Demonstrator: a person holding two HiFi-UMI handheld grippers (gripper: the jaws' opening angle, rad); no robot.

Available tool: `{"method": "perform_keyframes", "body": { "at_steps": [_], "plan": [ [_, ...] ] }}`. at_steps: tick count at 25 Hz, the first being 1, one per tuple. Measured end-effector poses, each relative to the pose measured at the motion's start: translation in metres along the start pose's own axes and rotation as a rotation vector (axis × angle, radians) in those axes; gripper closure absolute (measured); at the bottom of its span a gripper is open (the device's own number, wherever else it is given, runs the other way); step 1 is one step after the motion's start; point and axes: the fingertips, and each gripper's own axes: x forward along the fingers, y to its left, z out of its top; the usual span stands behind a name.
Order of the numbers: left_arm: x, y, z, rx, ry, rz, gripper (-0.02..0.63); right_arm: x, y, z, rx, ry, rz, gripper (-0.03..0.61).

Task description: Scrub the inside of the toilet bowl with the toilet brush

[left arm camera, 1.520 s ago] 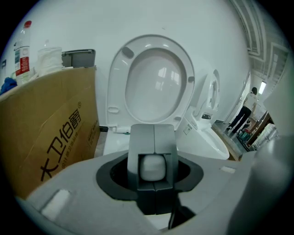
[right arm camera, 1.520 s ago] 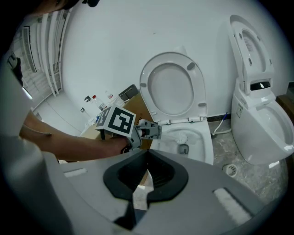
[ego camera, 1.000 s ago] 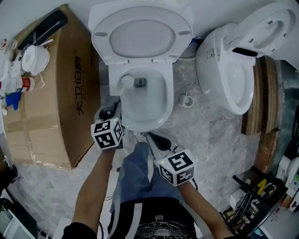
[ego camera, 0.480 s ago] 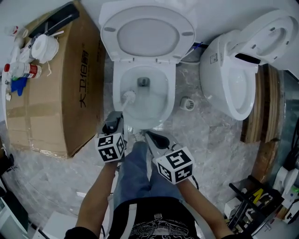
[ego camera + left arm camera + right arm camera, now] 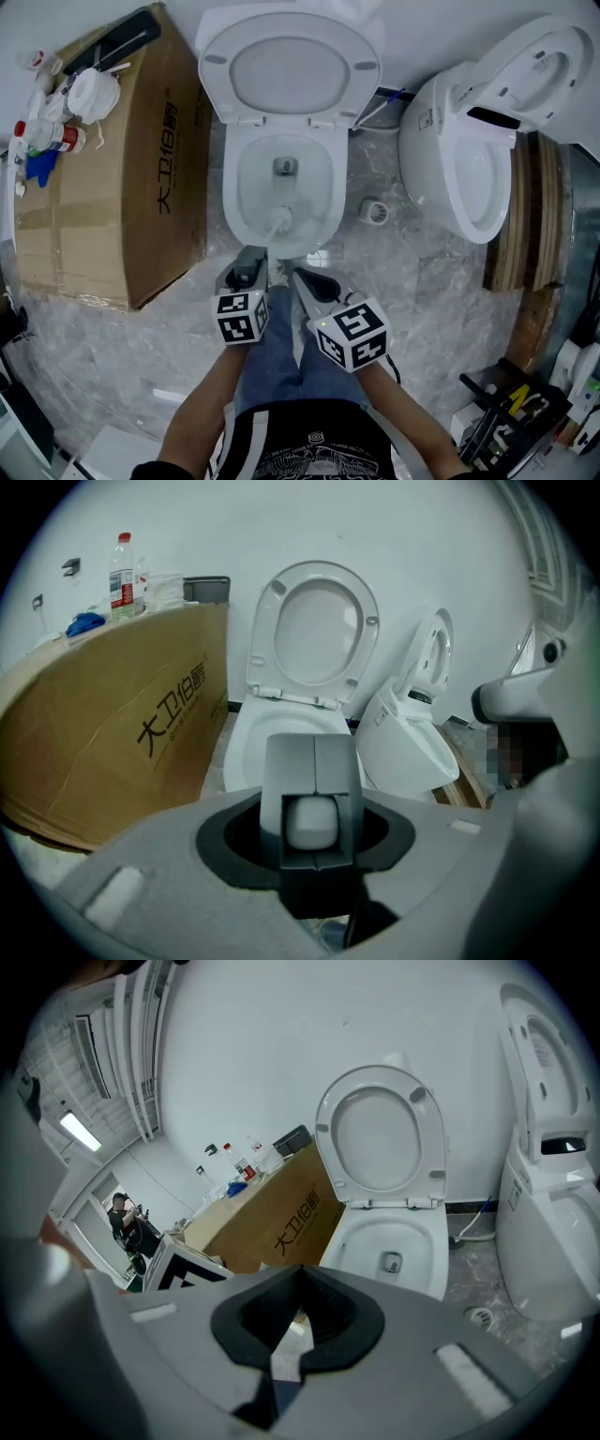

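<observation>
The marbled grey floor (image 5: pixel 422 272) is seen from above, and a large cardboard box (image 5: pixel 103 206) is laid on it at the left. A white toilet (image 5: pixel 232 197) is set against the wall just beside the box, with its seat and lid (image 5: pixel 286 66) raised upright. A second toilet (image 5: pixel 450 141) is tipped over to the right, with its lid also open, and it is rested against a stack of wooden boards (image 5: pixel 534 206).

Both grippers are held low in front of the first toilet, above the person's jeans (image 5: pixel 281 366). The left gripper (image 5: pixel 251 262) is pointed at the front rim of the bowl. In the left gripper view its fingers (image 5: pixel 281 771) are seen pressed together on the rounded pale handle end (image 5: pixel 311 822) of the toilet brush (image 5: pixel 278 219). The brush's white head is placed inside the bowl, near the front wall and below the drain opening at the bottom. The right gripper (image 5: pixel 311 279) is held just beside the left one and apart from the toilet. Its dark fingers are drawn together to a point, and nothing is seen held between them.

A bottle (image 5: pixel 42 139) with a red cap is laid among other small items on the far end of the box. A small round floor drain (image 5: pixel 374 212) is set between the two toilets.
</observation>
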Motion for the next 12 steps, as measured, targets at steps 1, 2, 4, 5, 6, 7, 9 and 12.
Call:
{"method": "perform_keyframes", "body": {
  "at_steps": [1,2,4,5,6,7,9,12],
  "plan": [
    [0.001,-0.006,-0.002,0.007,0.005,-0.01,0.44,-0.002,-0.001,-0.001,0.003,-0.002,-0.003,0.58],
    [0.002,-0.011,-0.004,0.013,0.01,-0.021,0.44,-0.004,-0.003,-0.002,0.007,-0.005,-0.008,0.58],
    [0.006,-0.022,-0.005,0.027,0.014,-0.038,0.44,-0.008,-0.007,-0.004,0.017,-0.01,-0.018,0.58],
    [0.008,-0.026,-0.005,0.034,0.015,-0.046,0.44,-0.01,-0.01,-0.006,0.024,-0.011,-0.024,0.58],
    [0.01,-0.03,-0.004,0.041,0.016,-0.052,0.44,-0.011,-0.012,-0.008,0.032,-0.012,-0.029,0.58],
    [0.012,-0.034,-0.003,0.046,0.016,-0.057,0.44,-0.013,-0.014,-0.01,0.039,-0.012,-0.035,0.58],
    [0.017,-0.039,0.003,0.056,0.012,-0.067,0.44,-0.015,-0.017,-0.012,0.053,-0.014,-0.045,0.58],
    [0.023,-0.04,0.016,0.056,-0.006,-0.073,0.44,-0.016,-0.021,-0.012,0.064,-0.034,-0.054,0.58]
  ]
}}
